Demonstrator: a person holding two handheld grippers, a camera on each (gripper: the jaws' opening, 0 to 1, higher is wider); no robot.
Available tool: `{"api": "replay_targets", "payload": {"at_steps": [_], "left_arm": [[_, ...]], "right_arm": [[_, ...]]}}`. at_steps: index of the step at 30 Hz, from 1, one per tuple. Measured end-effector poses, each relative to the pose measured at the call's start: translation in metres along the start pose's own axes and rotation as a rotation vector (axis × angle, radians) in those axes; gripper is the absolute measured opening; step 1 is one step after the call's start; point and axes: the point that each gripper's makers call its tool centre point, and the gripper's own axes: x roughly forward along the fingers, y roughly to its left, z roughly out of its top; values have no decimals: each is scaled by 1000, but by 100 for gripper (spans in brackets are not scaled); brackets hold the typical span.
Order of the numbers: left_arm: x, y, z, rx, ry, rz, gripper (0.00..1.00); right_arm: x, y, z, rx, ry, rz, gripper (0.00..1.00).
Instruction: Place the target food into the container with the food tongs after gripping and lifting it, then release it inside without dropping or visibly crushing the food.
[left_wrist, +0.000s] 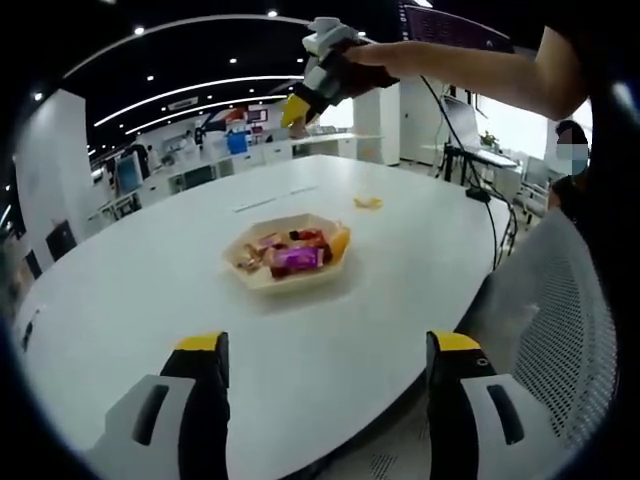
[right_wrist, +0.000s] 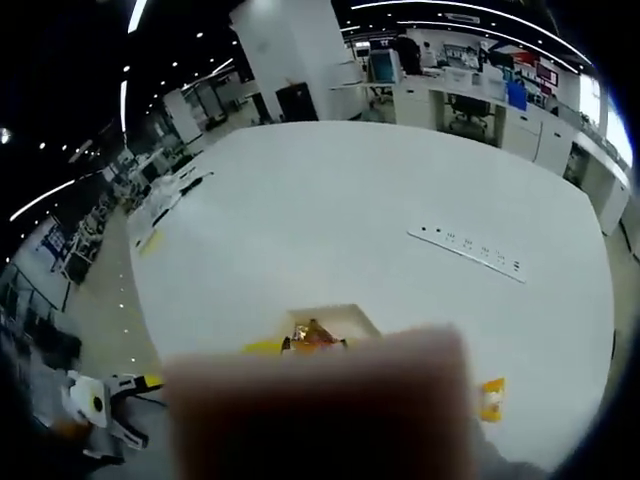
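Observation:
A cream, angular container (left_wrist: 262, 281) sits mid-table holding several wrapped snacks (left_wrist: 296, 258), one in a purple wrapper. A small yellow food piece (left_wrist: 368, 203) lies on the table beyond it. My left gripper (left_wrist: 330, 348) hovers at the near table edge, short of the container, with its jaws wide open and nothing between them. A person's hand holds my right gripper (left_wrist: 293, 110) high above the container, and its yellow tips look close together. In the right gripper view a blurred beige patch (right_wrist: 320, 405) hides that gripper's jaws. Past it I see the container (right_wrist: 345, 315) and the yellow piece (right_wrist: 490, 398).
The white table (left_wrist: 150, 270) is large and rounded, with a power strip (right_wrist: 470, 250) set into it. A mesh chair back (left_wrist: 565, 330) stands at the right by the table edge. The left gripper (right_wrist: 100, 405) shows at lower left. Desks and monitors line the far wall.

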Motion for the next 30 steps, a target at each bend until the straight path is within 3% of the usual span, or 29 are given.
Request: {"api": "replay_targets", "payload": {"at_steps": [6, 14, 16, 25, 30], "left_arm": [[-1, 1, 1, 0, -3, 2, 78], [-1, 0, 1, -4, -5, -1, 78], [-1, 0, 1, -6, -4, -2, 78], [0, -1, -1, 1, 10, -10, 78], [0, 0, -1, -3, 10, -5, 79]], "right_arm": [[2, 14, 7, 37, -26, 62, 26], [1, 7, 5, 17, -11, 26, 25], [0, -4, 0, 1, 5, -18, 25], [-13, -31, -11, 40, 1, -55, 25], [-20, -61, -31, 103, 18, -99, 24]]}}
